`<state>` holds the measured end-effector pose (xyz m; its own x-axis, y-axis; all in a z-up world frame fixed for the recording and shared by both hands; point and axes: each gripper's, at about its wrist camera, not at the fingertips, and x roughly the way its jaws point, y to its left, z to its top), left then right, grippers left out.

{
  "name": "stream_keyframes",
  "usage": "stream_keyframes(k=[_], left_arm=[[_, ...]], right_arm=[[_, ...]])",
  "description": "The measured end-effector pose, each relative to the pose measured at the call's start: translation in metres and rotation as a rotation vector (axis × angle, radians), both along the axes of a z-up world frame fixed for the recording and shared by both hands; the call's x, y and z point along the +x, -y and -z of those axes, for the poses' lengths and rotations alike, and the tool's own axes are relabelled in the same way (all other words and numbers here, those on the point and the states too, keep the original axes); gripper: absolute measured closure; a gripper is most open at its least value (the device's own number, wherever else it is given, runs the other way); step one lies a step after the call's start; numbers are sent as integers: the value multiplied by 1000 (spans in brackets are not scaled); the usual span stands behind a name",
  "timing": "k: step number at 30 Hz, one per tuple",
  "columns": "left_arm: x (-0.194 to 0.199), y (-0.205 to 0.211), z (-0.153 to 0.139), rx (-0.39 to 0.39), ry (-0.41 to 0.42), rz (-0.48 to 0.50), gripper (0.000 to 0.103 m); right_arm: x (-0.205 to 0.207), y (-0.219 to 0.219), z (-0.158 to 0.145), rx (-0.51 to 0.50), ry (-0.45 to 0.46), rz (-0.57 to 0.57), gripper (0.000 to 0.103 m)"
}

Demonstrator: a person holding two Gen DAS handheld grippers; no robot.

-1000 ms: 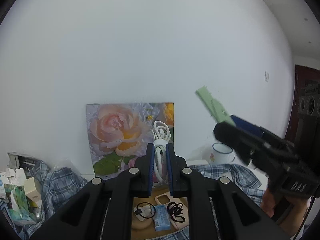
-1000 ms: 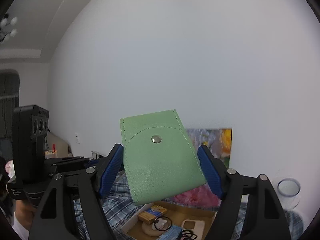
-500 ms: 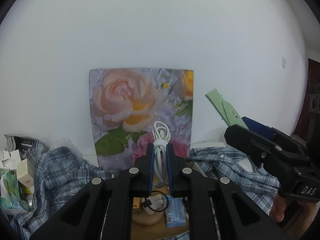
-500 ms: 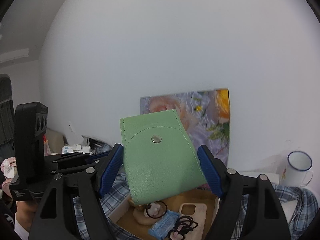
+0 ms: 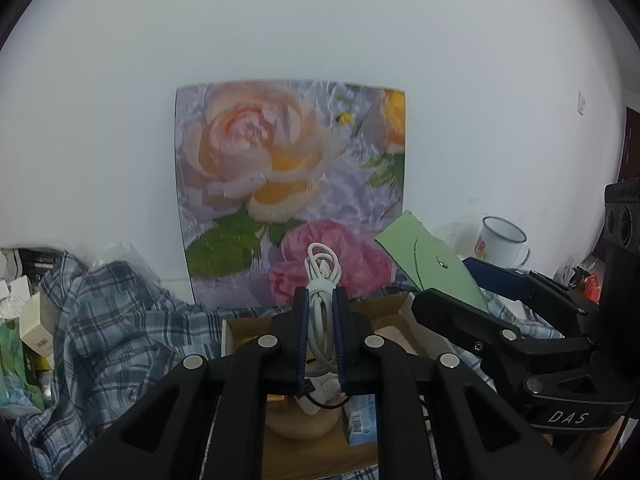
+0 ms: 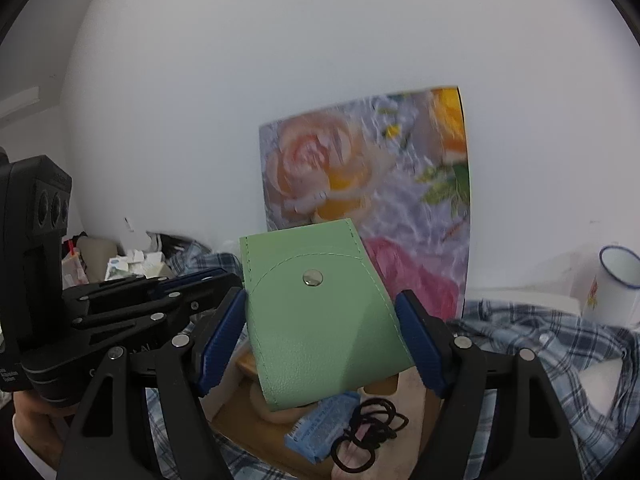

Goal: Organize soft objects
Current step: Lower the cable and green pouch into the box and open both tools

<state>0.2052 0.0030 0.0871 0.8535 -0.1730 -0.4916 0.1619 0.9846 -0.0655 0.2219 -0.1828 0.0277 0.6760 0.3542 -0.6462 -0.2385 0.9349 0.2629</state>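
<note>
Green pouch (image 6: 320,320), white cable (image 5: 322,280), blue plaid cloth (image 5: 120,320), rose-patterned board (image 5: 288,184).

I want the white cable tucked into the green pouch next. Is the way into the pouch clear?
No. The green pouch, clamped in the right gripper, has its flap closed at the metal snap. The left gripper holds the coiled white cable beside it.

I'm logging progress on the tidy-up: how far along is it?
Done: hair ties and a blue packet already lie in the cardboard box. In hand: left gripper clamps the coiled white cable; right gripper holds the green pouch. Left: placing both.
</note>
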Motion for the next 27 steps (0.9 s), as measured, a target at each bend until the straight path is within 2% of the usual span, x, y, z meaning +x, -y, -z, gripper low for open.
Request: stream_keyframes(k=[15,19,24,26,27], left_arm=[[25,10,48,38,-108,-5,91],[29,9,57,45,-135,-18,91],[30,7,58,55,-143,-22,89],[30,5,56,77,-144,-42,76],[30,3,54,95,-139,-69,50]], right_arm=[[7,9,53,11,-146,22,28],[9,10,65,23,-184,19,28],[9,7,69,-19,-202,11,26],[9,6,67,-31,-199,14,19],[9,7,66,-39,-197,21,16]])
